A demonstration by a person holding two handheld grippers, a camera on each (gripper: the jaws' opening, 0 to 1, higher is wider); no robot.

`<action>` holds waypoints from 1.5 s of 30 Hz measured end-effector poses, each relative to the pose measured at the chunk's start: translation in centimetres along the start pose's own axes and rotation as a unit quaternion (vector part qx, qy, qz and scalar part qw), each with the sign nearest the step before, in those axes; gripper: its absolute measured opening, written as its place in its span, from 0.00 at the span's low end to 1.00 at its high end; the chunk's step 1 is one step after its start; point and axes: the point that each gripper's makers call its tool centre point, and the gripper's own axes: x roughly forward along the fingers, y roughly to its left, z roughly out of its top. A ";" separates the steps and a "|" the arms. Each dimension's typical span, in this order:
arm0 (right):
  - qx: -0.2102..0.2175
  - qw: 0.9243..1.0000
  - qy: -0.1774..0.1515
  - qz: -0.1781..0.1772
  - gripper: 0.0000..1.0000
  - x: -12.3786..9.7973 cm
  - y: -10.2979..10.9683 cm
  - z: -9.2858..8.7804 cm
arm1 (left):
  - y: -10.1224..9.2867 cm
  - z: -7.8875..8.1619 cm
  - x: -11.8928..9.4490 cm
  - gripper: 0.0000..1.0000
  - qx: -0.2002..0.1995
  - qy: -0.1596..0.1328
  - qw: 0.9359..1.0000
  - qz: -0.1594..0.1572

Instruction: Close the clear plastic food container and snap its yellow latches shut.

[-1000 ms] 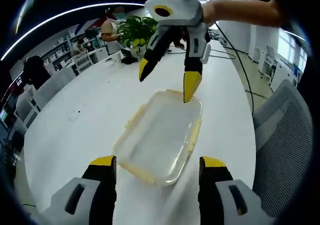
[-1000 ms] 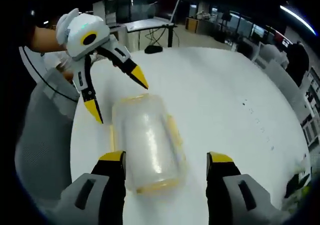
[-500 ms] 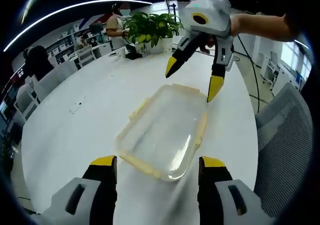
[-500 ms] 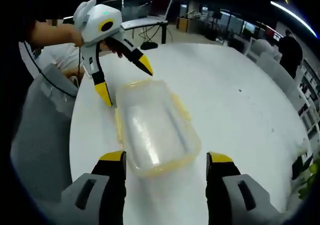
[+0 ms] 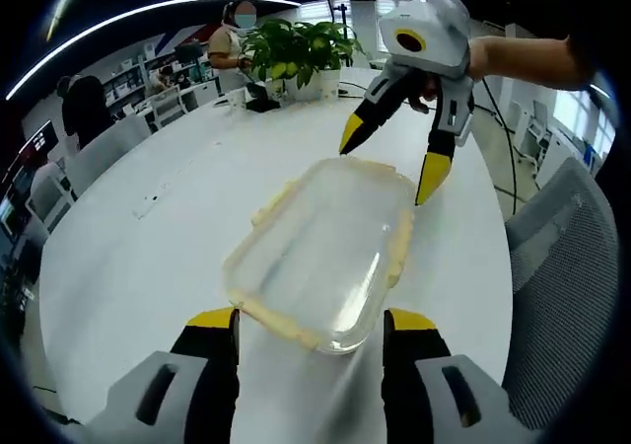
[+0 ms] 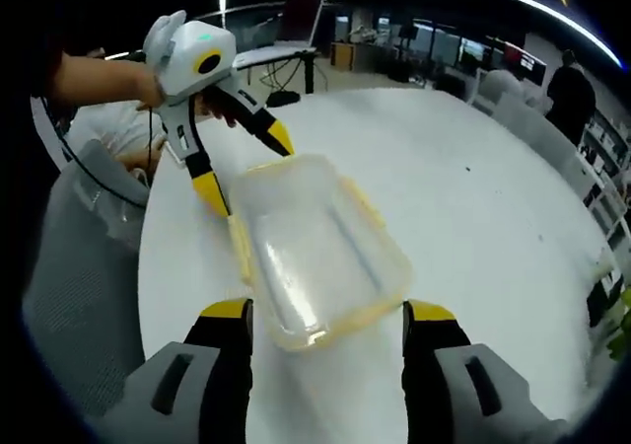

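On a white office table (image 5: 148,257), both tools (image 5: 309,318) (image 6: 325,311) gape around the container (image 5: 320,247).

Left tool (image 5: 309,321): jaws spread wide, yellow tips rising from the bottom of the left gripper view; seen in the right gripper view (image 6: 242,163) angled downward, held by a hand (image 6: 153,89). Right tool (image 6: 328,316): jaws likewise apart; opposite (image 5: 389,158), pointing down, gripped by a bare forearm's hand (image 5: 478,59).

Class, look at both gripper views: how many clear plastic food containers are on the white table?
1. The clear container with yellow latches lies on the white table, between the left gripper and right gripper; both have open jaws.
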 end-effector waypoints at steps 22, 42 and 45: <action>-0.002 1.000 0.015 -0.010 0.55 1.6 0.4 0.0 | 0.8 -1.1 -0.3 0.47 -0.016 0.001 1.000 0.017; -0.011 1.000 0.021 -0.010 0.55 3.9 -1.5 2.3 | 3.9 -1.7 -0.5 0.46 -0.027 0.013 0.999 0.031; -0.012 1.000 0.022 -0.010 0.55 4.1 -1.7 2.6 | 4.3 -1.7 -0.5 0.46 -0.027 0.014 0.999 0.032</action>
